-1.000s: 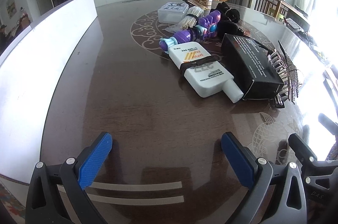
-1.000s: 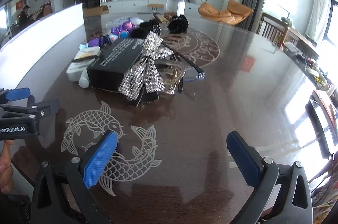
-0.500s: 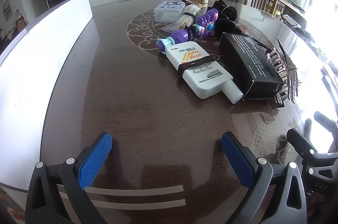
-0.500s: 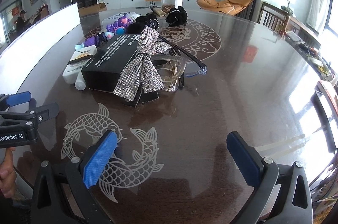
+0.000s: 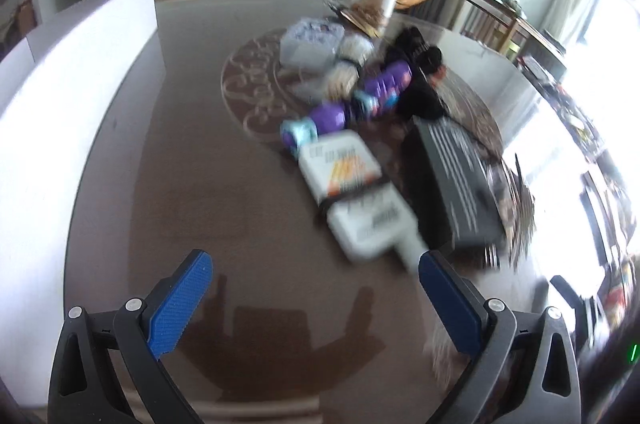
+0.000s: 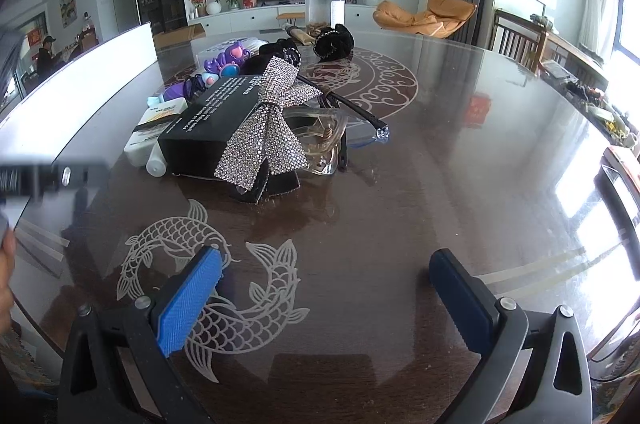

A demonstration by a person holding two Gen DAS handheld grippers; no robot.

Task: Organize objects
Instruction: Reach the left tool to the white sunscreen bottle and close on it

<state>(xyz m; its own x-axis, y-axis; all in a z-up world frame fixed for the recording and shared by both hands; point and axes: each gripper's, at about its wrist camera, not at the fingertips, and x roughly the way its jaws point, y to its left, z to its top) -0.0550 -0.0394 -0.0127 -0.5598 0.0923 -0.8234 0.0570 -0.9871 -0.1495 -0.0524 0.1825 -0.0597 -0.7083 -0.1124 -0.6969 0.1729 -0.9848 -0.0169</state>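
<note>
Both grippers are empty right now, jaws spread wide on each. The left gripper [image 5: 316, 280] hangs low over the dark desk [image 5: 192, 184], and the white lotion bottle [image 5: 352, 192] lies just ahead of it, a bit right of centre in the left wrist view, with its cap end nearly at the right blue pad. That view is smeared, so I can't say for sure whether the pad touches the cap; looks just short to me.

The right gripper [image 6: 324, 288] sits over the fish inlay [image 6: 212, 288] in the lower middle of its view, well apart from the pile: the black box [image 6: 208, 116] with the rhinestone bow [image 6: 268, 128] draped over it, clear glasses [image 6: 320, 140] beside the bow, purple toy [image 6: 224, 60] behind at upper left.

My read is the bottle is the first pick. If so:
- line the jaws across the flat body, not the round cap, which could squirt out
- watch the black band around its middle, it may snag
- come in from the open left side so the box doesn't get shoved
- keep the right gripper parked, the bow and glasses look tangly
</note>
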